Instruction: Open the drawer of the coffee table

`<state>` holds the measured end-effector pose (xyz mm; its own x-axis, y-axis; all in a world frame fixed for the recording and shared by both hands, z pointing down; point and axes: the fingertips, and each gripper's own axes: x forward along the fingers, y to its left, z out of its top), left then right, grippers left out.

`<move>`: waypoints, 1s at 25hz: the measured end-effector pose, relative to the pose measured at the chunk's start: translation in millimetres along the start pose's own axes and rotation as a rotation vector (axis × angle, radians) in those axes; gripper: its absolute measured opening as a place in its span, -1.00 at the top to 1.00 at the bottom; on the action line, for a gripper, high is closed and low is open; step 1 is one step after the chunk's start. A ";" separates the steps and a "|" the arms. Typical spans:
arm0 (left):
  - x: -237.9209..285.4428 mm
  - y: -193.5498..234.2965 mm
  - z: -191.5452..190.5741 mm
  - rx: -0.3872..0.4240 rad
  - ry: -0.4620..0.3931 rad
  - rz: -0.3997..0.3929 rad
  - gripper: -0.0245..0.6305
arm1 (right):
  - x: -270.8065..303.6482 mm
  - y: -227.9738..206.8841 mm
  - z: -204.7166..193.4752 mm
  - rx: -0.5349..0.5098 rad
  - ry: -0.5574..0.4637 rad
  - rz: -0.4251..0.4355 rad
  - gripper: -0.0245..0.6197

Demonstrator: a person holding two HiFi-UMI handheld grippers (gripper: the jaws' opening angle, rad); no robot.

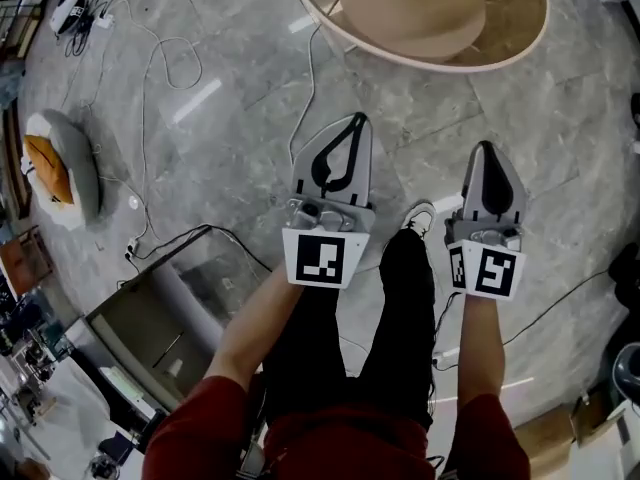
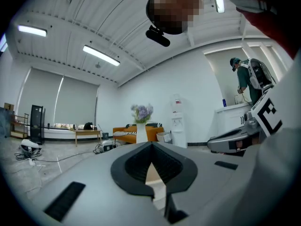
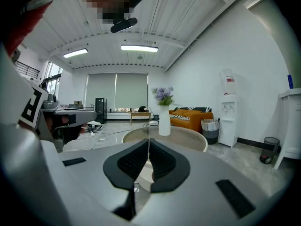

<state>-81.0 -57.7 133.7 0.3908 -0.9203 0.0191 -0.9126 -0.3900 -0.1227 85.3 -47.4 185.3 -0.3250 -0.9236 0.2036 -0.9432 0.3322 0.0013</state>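
- The grey marble floor (image 1: 250,118) runs under the coffee table and on all sides of it, with loose cables lying to the table's left
- The round beige coffee table (image 1: 505,28) stands ahead of the person (image 1: 400,308), at the top edge of the head view; its drawer cannot be made out in any view
- The person, in black trousers and red sleeves, stands a little back from the table, facing it
- The left gripper (image 1: 357,118) is held short of the table's near rim, apart from it; its jaws are closed tip to tip with nothing between them
- The right gripper (image 1: 485,146) hangs beside it, also short of the table and clear of it, jaws pressed together and empty
- A white vase (image 3: 163,119) with purple flowers stands upright on the table top
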 end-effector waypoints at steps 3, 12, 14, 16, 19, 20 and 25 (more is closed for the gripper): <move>-8.6 1.1 -108.8 0.001 0.015 0.004 0.89 | 28.5 13.4 -98.7 -0.021 0.012 0.012 0.85; 9.2 0.8 -343.6 0.012 -0.053 0.019 0.89 | 113.4 20.2 -295.8 -0.097 -0.073 0.035 0.85; 17.6 -2.3 -377.0 0.018 -0.059 0.014 0.89 | 127.3 14.9 -324.4 -0.114 -0.091 0.030 0.85; 21.4 -5.7 -405.0 0.011 -0.048 0.012 0.89 | 136.7 12.7 -351.3 -0.127 -0.096 0.033 0.85; 26.6 -8.0 -431.9 0.010 -0.044 0.005 0.89 | 148.2 11.6 -386.2 -0.129 -0.094 0.033 0.85; 28.6 -8.5 -437.5 0.013 -0.045 0.003 0.89 | 151.4 11.1 -394.4 -0.123 -0.095 0.028 0.85; 29.6 -10.5 -449.6 0.000 -0.022 0.023 0.89 | 157.0 12.3 -410.4 -0.081 -0.083 0.018 0.85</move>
<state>-114.1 -94.5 581.7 0.3720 -0.9282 -0.0057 -0.9215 -0.3685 -0.1228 51.0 -109.7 619.1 -0.3494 -0.9290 0.1222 -0.9297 0.3600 0.0783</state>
